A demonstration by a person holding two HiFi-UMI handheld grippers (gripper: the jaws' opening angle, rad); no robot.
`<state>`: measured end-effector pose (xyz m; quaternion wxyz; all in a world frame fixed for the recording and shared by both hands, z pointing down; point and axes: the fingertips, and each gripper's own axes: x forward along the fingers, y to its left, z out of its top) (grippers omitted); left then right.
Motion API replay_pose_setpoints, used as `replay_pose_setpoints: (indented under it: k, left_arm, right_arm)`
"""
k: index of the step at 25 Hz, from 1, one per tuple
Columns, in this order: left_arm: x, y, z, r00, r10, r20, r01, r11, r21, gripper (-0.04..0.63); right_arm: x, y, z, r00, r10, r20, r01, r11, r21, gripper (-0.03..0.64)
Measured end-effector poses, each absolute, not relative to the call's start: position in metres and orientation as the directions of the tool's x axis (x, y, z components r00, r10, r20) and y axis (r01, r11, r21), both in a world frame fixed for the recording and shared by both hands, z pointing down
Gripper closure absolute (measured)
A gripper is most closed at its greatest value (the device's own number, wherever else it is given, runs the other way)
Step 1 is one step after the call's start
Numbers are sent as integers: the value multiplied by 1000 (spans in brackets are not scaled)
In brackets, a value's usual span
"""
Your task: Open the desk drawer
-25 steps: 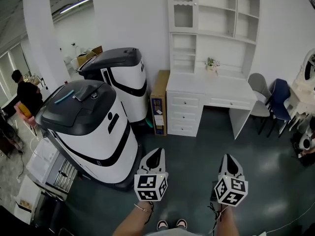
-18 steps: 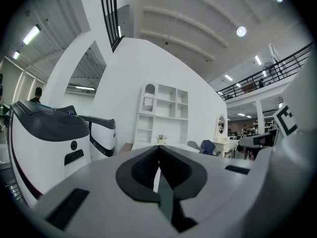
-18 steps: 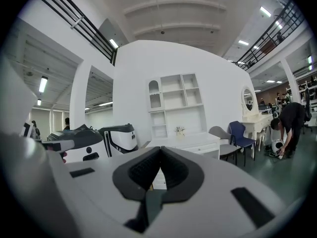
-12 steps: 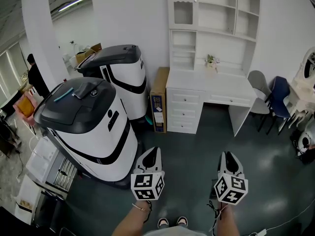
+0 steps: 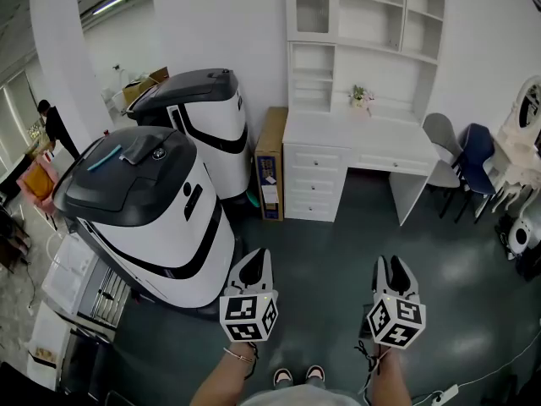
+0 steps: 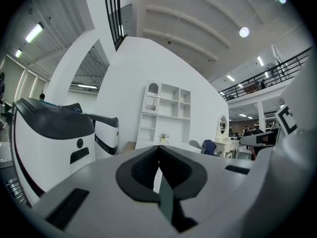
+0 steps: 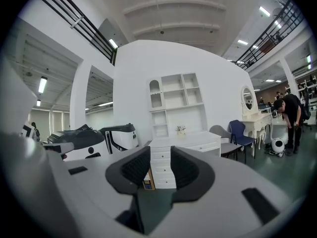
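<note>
None of the opening is done yet, by my reading. The white painted desk with a tall open shelf unit on top [image 5: 363,138] stands against the far wall at about 12 o'clock in the head view. It is well apart from the person, across a stretch of dark green floor [image 5: 338,252], and every drawer front on it sits flush. A large white-and-black rounded machine [image 5: 161,218] fills 9 to 10 o'clock, beside the way to the desk rather than in it. The stack of three white drawers [image 5: 314,182] is at the desk's left end, and a shallow white drawer [image 5: 390,162] runs under the top towards 1 o'clock. Which one is meant I cannot tell. Everything is left to do: the walk up, a grip on a handle, then the pull. The left gripper [image 5: 259,262], at 7 o'clock, has its fingers [image 6: 141,170] pressed together with nothing between them. The right gripper [image 5: 393,266], at 5 o'clock, has just been opening its fingers [image 7: 134,168]. They stand apart with a clear gap, holding and touching nothing, and the drawer stack shows far off through that gap.
</note>
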<state>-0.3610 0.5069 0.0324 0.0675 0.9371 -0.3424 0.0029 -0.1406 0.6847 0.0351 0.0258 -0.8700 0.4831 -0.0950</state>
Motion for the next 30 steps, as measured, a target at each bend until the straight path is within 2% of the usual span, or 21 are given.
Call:
replay_pose_setpoints:
  k: [15, 23, 30]
  left_arm:
    - [-397, 469, 51, 752, -653, 94, -659, -741, 128, 577]
    - [-378, 437, 65, 737, -666, 112, -676, -726, 128, 577]
    - [-332, 389, 64, 722, -681, 122, -691, -715, 106, 577]
  right_arm:
    - [-164, 664, 60, 522, -829, 200, -822, -552, -140, 486]
    - [-134, 632, 73, 514, -829, 222, -826, -548, -134, 491]
    - [-83, 573, 75, 491, -842, 223, -837, -527, -148, 491]
